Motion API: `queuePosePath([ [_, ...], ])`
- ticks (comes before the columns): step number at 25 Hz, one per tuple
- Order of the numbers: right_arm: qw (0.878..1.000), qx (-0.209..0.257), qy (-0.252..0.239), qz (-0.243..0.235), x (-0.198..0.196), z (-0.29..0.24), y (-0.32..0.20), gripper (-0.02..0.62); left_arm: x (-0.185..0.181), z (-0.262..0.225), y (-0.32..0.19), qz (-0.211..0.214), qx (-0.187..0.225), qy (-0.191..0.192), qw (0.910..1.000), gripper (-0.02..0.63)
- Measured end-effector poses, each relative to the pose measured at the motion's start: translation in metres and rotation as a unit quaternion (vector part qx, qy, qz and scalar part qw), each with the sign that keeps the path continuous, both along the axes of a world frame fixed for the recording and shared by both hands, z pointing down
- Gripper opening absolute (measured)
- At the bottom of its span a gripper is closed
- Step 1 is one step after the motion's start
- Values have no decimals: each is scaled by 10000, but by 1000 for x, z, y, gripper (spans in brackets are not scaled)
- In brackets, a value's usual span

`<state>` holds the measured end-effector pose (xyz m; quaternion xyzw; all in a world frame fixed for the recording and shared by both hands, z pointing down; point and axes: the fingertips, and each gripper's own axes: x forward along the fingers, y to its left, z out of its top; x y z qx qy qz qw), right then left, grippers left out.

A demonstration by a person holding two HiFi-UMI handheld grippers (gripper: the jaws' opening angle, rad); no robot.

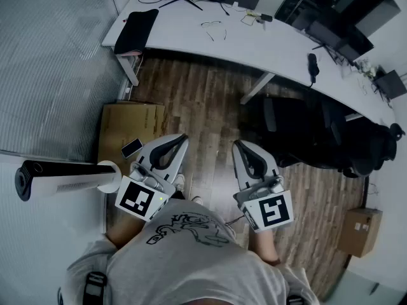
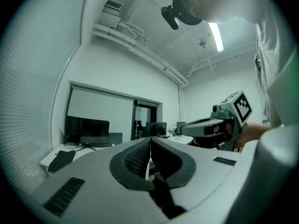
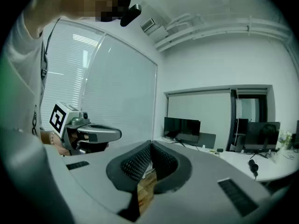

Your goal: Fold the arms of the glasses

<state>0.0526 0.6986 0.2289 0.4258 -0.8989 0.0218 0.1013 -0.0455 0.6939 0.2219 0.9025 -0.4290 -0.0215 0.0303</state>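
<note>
Pressing jaws together, left gripper and right gripper hang far from the barely visible glasses.

Head cam looks steeply down; both gripper cams ride low, facing roughly level toward the same far bench.

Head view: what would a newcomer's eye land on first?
The marker-cubed left gripper and right gripper stand out first: both are shut and empty, held side by side close to the person's chest above the wooden floor. Far ahead of them, the glasses lie on the long white desk, their arms apparently unfolded.
</note>
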Motion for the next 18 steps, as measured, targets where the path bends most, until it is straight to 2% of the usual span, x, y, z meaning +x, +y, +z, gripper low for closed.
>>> queuePosePath([
  [3, 10000, 51, -23, 5, -11, -1, 0, 9, -12, 9, 1, -22, -166, -158, 9997, 21],
  [13, 9998, 100, -141, 46, -65, 0, -12, 11, -58, 23, -6, 143, -382, -281, 9988, 21],
  [18, 9998, 88, -135, 96, -81, 4, -15, 10, -73, 20, -14, 202, -199, -133, 9995, 21],
])
